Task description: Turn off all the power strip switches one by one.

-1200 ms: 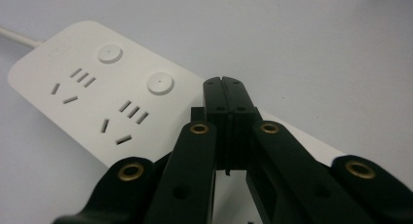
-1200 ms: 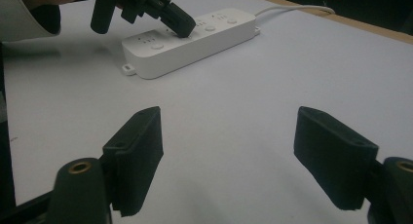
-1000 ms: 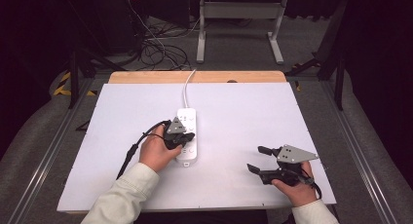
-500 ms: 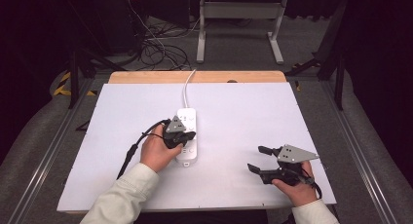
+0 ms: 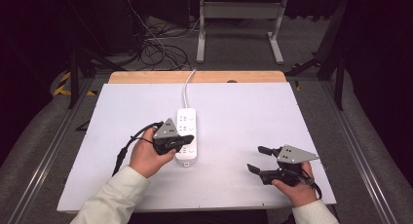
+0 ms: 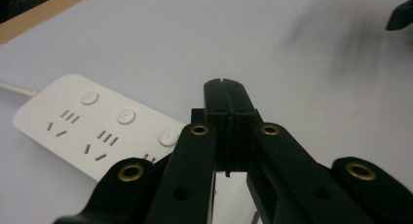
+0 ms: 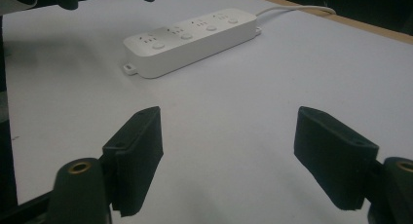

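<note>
Bench: I see a flat white rectangular bench (image 5: 253, 112) with a light wooden strip along its far edge.
Lying on it: a white plastic power strip (image 5: 186, 134) with round buttons, near the middle, lengthwise.
Cord: its white cable (image 5: 186, 87) runs off my far edge.
</note>
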